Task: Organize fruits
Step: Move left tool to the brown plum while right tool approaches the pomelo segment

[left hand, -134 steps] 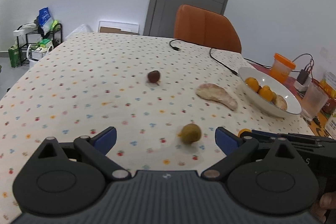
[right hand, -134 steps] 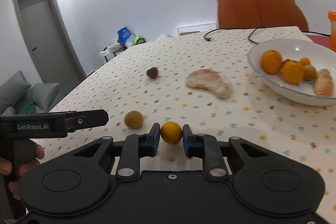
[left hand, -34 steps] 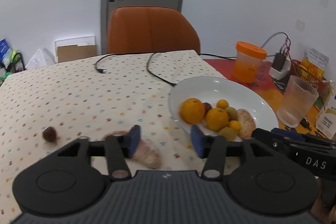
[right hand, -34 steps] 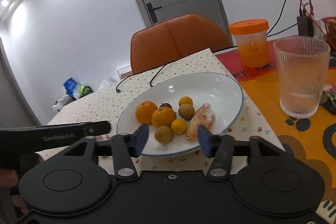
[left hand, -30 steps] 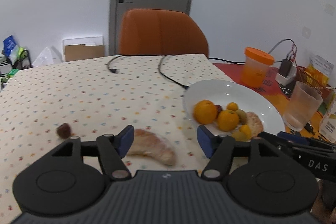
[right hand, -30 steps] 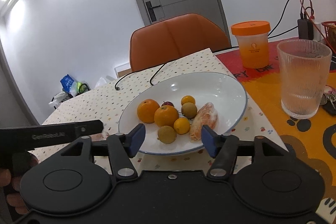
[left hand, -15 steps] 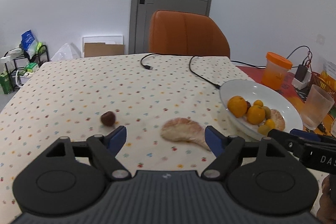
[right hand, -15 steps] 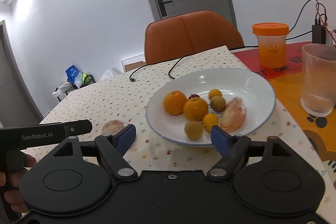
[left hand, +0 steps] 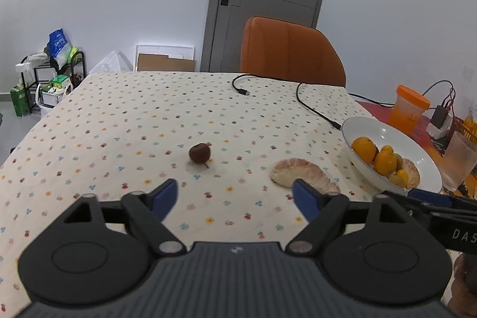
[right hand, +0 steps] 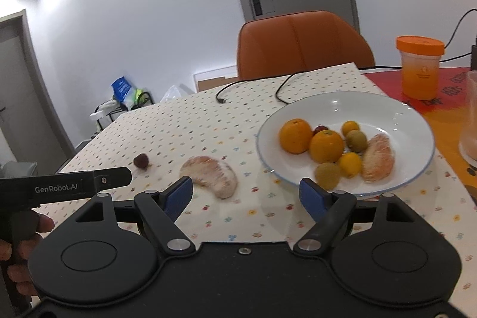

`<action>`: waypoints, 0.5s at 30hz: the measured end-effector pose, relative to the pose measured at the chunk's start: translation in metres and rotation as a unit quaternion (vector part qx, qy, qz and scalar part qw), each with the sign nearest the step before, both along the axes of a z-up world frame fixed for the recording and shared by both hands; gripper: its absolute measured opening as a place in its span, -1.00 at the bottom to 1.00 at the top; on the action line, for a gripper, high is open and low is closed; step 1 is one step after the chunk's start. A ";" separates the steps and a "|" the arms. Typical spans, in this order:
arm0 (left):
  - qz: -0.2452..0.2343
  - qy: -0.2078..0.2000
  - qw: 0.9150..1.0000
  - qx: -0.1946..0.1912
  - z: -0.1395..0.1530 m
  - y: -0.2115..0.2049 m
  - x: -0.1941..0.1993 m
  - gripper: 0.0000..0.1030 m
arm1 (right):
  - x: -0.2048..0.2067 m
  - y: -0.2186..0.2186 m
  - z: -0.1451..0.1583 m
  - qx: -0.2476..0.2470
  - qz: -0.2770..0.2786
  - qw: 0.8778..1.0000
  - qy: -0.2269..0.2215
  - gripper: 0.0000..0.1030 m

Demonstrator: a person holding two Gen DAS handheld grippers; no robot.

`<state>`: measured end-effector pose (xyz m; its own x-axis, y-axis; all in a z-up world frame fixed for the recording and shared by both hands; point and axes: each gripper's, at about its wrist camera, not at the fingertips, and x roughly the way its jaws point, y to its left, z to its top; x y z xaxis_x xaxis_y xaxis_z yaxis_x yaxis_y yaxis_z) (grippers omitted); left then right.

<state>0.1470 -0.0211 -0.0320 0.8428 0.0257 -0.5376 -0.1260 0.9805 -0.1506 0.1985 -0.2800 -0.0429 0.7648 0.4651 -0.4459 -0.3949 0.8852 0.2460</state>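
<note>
A white bowl (right hand: 417, 121) (left hand: 417, 151) at the table's right holds several oranges, small green fruits and a peeled pomelo segment. On the spotted cloth lie a second pomelo segment (right hand: 213, 175) (left hand: 301, 175) and a small dark red fruit (left hand: 199, 152) (right hand: 140, 160). My left gripper (left hand: 235, 197) hovers over the cloth nearer than both, its jaws opening with nothing between them. My right gripper (right hand: 247, 195) is open and empty, just short of the loose segment and the bowl's near rim.
An orange-lidded jar (right hand: 419, 67) and a ribbed glass (left hand: 459, 164) stand right of the bowl. A black cable (left hand: 313, 106) runs across the far cloth. An orange chair (left hand: 290, 49) is pushed against the table's far edge. A hand (right hand: 18, 252) holds the left gripper's handle.
Both views have swung left, away from the bowl: the loose segment and the dark fruit now lie ahead. Both grippers' jaws have spread wider. Earlier the right gripper held an orange; now it is empty.
</note>
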 end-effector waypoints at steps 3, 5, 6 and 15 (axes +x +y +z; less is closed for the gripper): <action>0.010 -0.003 1.000 -0.007 -0.002 0.008 -0.004 0.83 | -0.001 0.008 -0.002 -0.005 0.007 1.000 0.005 0.54; 0.014 -0.001 1.000 -0.013 -0.003 0.012 -0.005 0.83 | -0.001 0.013 -0.004 -0.008 0.012 1.000 0.007 0.54; 0.015 -0.001 1.000 -0.014 -0.003 0.014 -0.005 0.83 | -0.001 0.016 -0.005 -0.010 0.015 1.000 0.008 0.54; 0.035 0.003 0.999 -0.020 -0.011 0.028 -0.005 0.90 | 0.003 0.037 -0.012 -0.023 0.039 0.999 0.013 0.53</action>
